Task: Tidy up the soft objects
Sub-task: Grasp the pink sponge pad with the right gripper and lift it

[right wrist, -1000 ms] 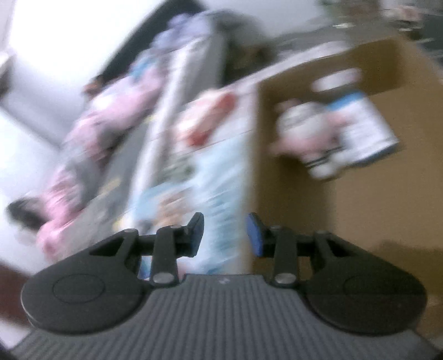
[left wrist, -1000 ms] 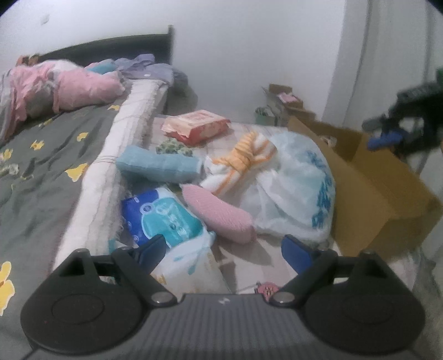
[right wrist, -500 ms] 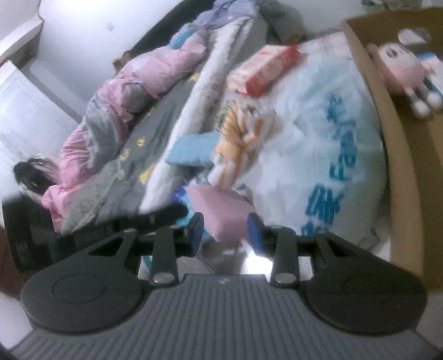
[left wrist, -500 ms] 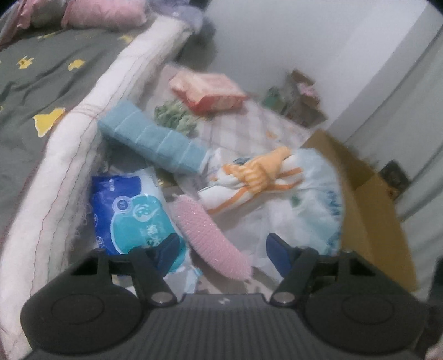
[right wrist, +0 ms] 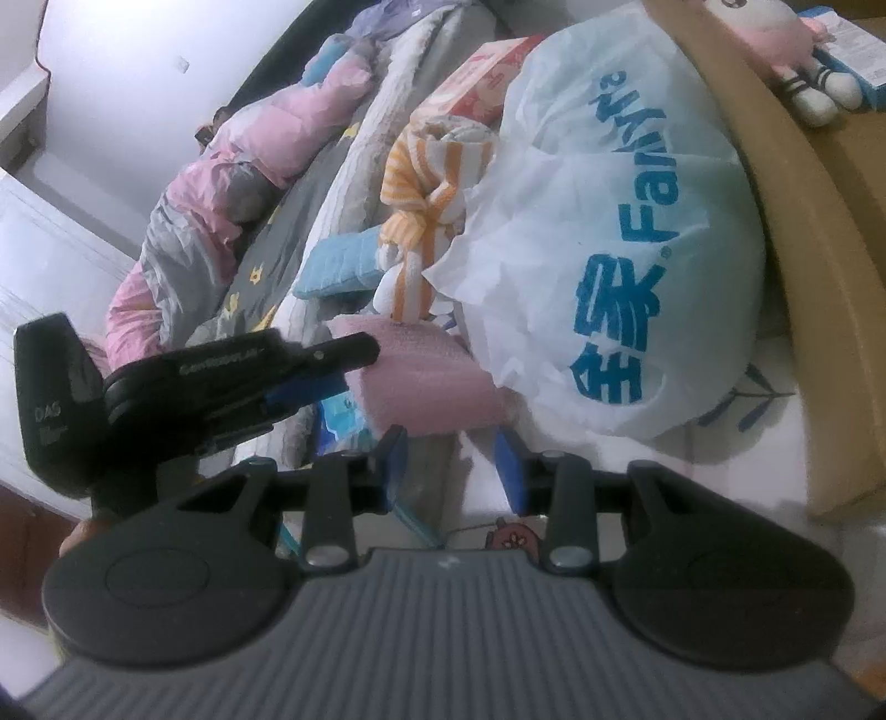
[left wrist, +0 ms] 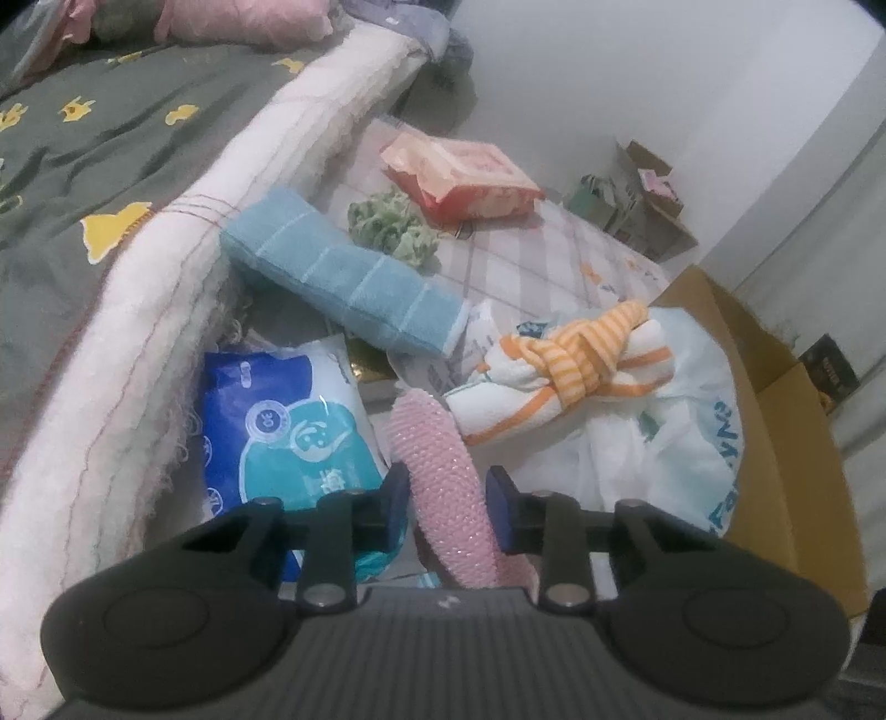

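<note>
A pink knitted roll lies on the floor by the bed; my left gripper has closed on it, both blue pads against its sides. It shows in the right wrist view with the left gripper on it. My right gripper is open and empty, just above the floor near the roll. Around it lie a blue rolled towel, a white-and-orange knotted cloth, a blue tissue pack, a green cloth, and a white plastic bag.
A cardboard box stands at the right, holding a pink plush toy. The bed with a white blanket edge runs along the left. A red wipes pack lies farther back. Small boxes stand by the wall.
My left gripper came down and forward over the pink roll and closed on it. My right gripper swung away from the box toward the pile and moved nearer the bag.
</note>
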Tool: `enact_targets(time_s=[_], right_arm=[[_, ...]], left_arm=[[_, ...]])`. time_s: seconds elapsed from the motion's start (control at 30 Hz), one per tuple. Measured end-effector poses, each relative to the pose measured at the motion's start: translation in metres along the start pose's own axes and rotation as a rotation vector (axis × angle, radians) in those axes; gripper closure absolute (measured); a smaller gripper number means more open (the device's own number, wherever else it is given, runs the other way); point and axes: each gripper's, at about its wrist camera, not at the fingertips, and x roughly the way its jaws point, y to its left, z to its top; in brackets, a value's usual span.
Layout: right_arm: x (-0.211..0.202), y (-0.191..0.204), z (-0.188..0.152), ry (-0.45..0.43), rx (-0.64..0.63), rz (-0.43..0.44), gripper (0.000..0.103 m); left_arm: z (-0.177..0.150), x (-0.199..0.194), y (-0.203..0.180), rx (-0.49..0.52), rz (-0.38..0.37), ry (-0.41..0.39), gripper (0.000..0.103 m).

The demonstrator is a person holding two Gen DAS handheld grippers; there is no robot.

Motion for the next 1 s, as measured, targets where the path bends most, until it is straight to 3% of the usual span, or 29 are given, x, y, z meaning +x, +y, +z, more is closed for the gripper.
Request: enact_targets(time_s=[0.27,0.5,0.63,0.8,0.87,1.0], right_arm=[[0.006,0.003,0.013,-0.033,0.026,0.059,0.068],[0.050,0.005,0.023,0.042,0.080,0.157,0.068],[0.071,0.015,0.029,0.050,0.056,0.149,0.067],[0.084,0.023,0.037,0.062,0.031,0.133,0.066],[0.083,0.025,0.038,0.054,0.022,0.123,0.066],[0.084,0.030,0.036,0.044,-0.012,0.103,0.067]], left_arm=[[-0.005,-0.041,0.010,0.044,-0.071,-0.035,0.074],[-0.021,-0.035,0.031,0.047,-0.021,0.006,0.079],[-0.025,-0.029,0.044,0.035,0.002,0.029,0.080],[-0.026,-0.032,0.049,0.044,-0.010,0.037,0.070],[-0.028,-0.032,0.048,0.053,-0.026,0.046,0.056],[-0.033,-0.029,0.039,0.099,-0.042,0.066,0.052]])
